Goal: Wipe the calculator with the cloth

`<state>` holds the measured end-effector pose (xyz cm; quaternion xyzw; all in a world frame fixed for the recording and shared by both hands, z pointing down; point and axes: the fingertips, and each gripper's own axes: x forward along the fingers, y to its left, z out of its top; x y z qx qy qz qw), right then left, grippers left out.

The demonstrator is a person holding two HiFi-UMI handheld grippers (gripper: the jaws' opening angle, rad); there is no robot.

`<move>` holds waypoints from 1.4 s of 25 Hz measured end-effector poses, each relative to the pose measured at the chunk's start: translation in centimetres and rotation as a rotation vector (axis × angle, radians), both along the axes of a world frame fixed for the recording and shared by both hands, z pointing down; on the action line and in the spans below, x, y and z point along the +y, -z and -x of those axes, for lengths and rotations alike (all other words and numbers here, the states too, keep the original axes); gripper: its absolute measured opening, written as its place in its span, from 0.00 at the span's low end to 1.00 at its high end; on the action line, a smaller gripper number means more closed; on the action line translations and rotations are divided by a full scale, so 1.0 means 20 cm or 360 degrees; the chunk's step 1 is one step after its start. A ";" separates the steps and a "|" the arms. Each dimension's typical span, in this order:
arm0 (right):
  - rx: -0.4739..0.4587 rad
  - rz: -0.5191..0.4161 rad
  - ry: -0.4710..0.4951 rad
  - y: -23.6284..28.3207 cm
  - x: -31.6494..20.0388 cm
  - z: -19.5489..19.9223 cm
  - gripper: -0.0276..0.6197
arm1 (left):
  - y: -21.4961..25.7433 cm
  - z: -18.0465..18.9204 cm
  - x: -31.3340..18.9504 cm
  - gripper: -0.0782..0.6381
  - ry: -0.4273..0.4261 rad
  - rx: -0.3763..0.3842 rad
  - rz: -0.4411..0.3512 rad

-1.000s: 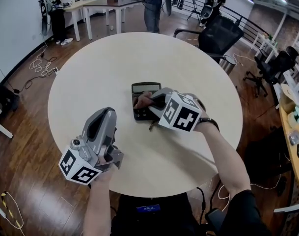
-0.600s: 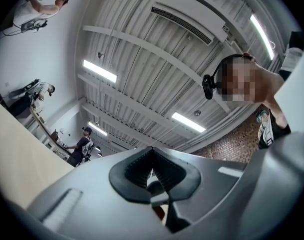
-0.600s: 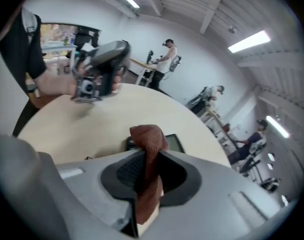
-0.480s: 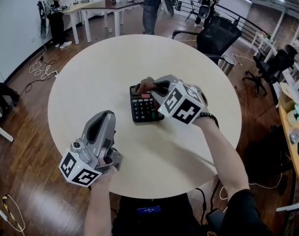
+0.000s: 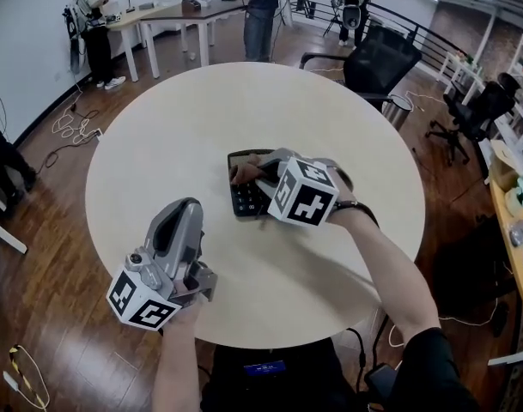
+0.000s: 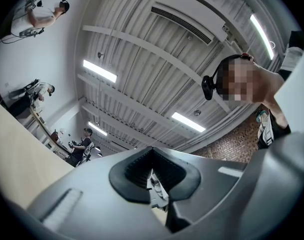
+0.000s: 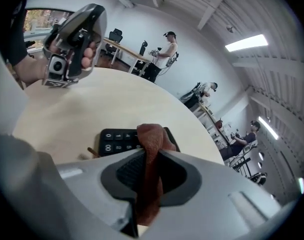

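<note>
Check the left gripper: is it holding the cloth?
No, the left gripper has its jaws shut on nothing, while the cloth is clamped in the right gripper over the calculator.

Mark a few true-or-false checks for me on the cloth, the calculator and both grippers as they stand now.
1. The right gripper is shut on the cloth. True.
2. The cloth lies on bare table, well clear of the calculator. False: its free end is over the calculator.
3. The left gripper pins the calculator down. False: it is shut on nothing, tilted upward near the table's front edge, apart from the calculator.
4. The calculator lies flat on the round table. True.
</note>
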<state>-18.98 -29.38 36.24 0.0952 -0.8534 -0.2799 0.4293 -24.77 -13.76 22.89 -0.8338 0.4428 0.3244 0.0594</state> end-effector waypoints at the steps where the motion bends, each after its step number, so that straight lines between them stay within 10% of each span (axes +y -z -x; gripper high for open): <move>1: 0.0018 0.0018 0.0030 -0.01 0.05 -0.02 0.12 | 0.00 0.00 0.00 0.11 0.0003 -0.0002 -0.0002; 10: 0.0185 0.0232 0.0335 -0.03 0.43 -0.18 0.12 | 0.00 -0.02 0.00 0.11 0.0004 -0.0030 0.0009; 19: -0.0207 -0.0119 -0.0233 0.14 -0.24 0.01 0.12 | -0.01 0.00 0.00 0.11 0.0002 -0.0015 0.0014; 35: 0.0144 0.0268 0.0312 -0.05 0.43 -0.21 0.12 | -0.01 0.00 0.00 0.11 0.0003 -0.0036 0.0013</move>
